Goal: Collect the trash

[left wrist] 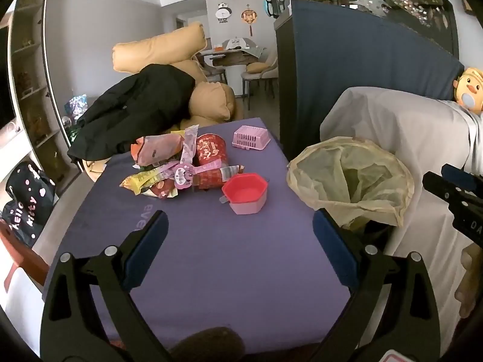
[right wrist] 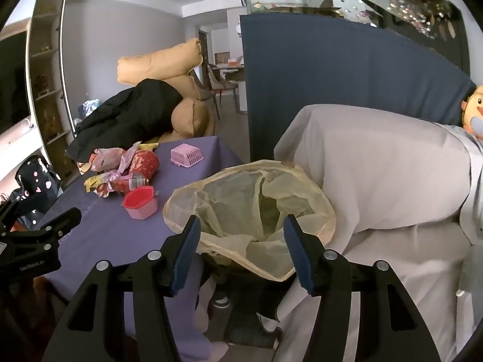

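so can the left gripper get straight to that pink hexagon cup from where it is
Probably yes. The left gripper is open and empty, and only bare purple tabletop lies between it and the pink cup. The wrapper pile sits behind the cup, out of the way.

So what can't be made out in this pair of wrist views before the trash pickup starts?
- Bin under the yellow liner bag: both views, hidden by the draped bag and the right gripper.
- Bag's bottom: folds hide any contents.
- Wrapper pile: left view, pieces overlap, so no count; print too small.
- Red can: partly covered by wrappers.
- Left gripper: in the right view, cut off by the left edge.
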Demonstrator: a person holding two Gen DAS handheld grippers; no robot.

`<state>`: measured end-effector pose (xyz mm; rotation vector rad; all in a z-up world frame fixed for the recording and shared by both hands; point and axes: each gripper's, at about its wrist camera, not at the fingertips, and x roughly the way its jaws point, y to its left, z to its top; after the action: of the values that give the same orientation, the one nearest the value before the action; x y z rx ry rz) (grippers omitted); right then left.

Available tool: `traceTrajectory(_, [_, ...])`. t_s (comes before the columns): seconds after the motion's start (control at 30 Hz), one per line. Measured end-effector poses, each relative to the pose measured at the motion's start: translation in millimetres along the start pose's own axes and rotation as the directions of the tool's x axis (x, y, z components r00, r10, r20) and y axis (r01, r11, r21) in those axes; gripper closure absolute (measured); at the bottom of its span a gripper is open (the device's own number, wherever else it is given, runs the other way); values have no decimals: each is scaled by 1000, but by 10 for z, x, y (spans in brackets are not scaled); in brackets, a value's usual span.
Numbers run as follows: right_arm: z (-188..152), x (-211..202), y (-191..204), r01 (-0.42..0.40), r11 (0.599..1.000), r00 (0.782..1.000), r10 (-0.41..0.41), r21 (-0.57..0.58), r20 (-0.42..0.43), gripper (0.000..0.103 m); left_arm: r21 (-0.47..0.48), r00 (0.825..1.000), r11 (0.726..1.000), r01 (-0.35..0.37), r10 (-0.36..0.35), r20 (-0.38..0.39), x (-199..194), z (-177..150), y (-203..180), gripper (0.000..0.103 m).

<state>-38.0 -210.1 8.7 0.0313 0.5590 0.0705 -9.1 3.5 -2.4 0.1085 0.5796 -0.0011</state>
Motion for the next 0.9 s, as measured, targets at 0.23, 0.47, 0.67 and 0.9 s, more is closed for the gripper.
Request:
traceTrajectory(0.23, [2,3,5,2,1000,1000,-2,-3,2,49,-5,1000,1000,-6,6,-6,7,-11,1,11])
traceTrajectory(0.47, [0,20,16,7,1000,1000,-7,-13,-1,49,-7,1000,1000,-10,10,-13,10,-2,13,11])
traceTrajectory(0.67, [2,14,8,8,1000,1000,-8,-14,-1,49,-8,1000,1000,-9,9,-13,12,-4,19,11])
traceTrajectory(0.9, [-7,14,10,10,1000,1000,-10,-14,-1,49,-8,1000,1000,-9,9,-14,13,-6,20,11])
